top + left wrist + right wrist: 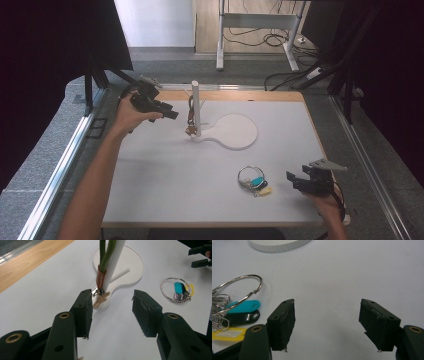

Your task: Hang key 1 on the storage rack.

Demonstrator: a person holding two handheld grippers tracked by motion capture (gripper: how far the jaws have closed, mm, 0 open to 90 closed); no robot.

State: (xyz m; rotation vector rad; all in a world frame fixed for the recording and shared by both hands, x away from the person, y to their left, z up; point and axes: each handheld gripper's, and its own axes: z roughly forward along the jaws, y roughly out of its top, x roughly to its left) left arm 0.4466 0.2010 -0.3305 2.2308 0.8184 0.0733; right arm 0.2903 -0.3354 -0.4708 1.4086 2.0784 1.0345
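White worktop, grey floor and dark curtains around. Keyring on green lanyard hanging on white post at upper centre, key low against the stand's base. Left claw released, just beside it, nothing between. Right claw released, at lower right near ring of key tags. Likely light, floppy, jangly; best pinched at the leather strap.

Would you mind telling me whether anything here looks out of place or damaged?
Nothing looks spilled or broken. The lanyard with a key hangs from the white stand as it should; the key ring with coloured tags lies loose on the table, which only looks unsorted.
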